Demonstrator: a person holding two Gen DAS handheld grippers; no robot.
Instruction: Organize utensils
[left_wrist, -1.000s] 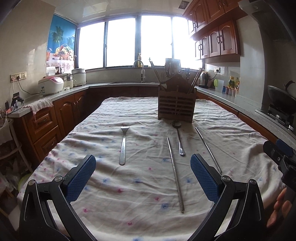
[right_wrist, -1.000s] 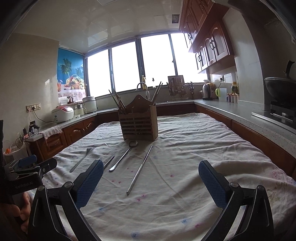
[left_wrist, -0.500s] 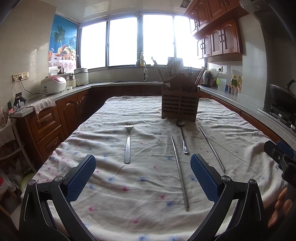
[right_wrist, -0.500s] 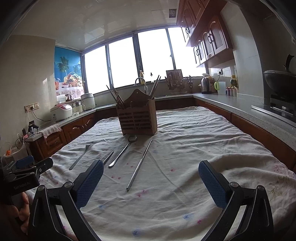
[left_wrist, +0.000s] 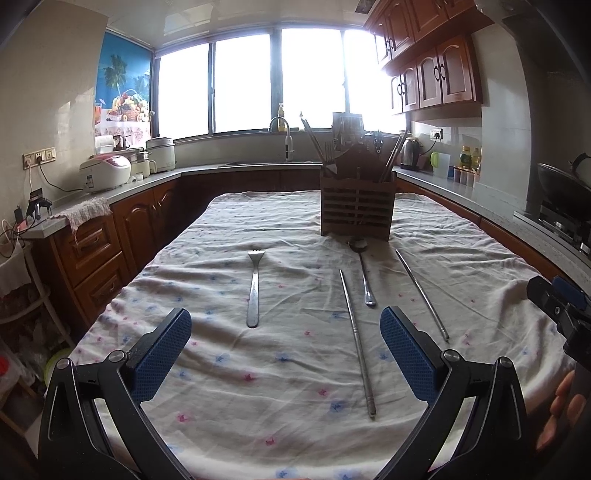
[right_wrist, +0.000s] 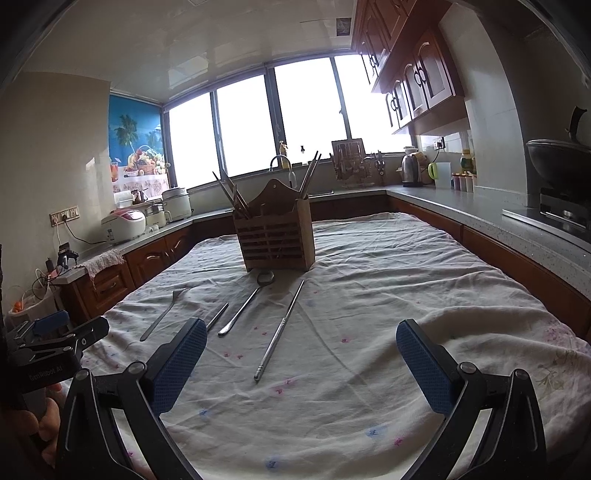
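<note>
A wooden utensil holder (left_wrist: 357, 209) (right_wrist: 276, 240) with chopsticks sticking out stands far back on the cloth-covered table (left_wrist: 288, 387). In front of it lie a steel fork (left_wrist: 254, 288) (right_wrist: 164, 314), a spoon (left_wrist: 364, 273) (right_wrist: 246, 302) and two metal chopsticks (left_wrist: 357, 338), (left_wrist: 422, 294) (right_wrist: 280, 329). My left gripper (left_wrist: 285, 350) hovers open above the near cloth, between the fork and the nearer chopstick. My right gripper (right_wrist: 301, 354) hangs open too, holding nothing, just right of the right-hand chopstick.
Kitchen counters (right_wrist: 461, 201) wrap around the table, carrying a rice cooker (left_wrist: 107, 172), a kettle (right_wrist: 410, 170) and a wok on a stove (right_wrist: 559, 166). The other hand-held gripper (left_wrist: 561, 306) shows at the right edge of the left view.
Both grippers have edged forward and lifted slightly, so the utensils sit a little nearer in view. Their jaws stay wide; nothing on the cloth has moved.
</note>
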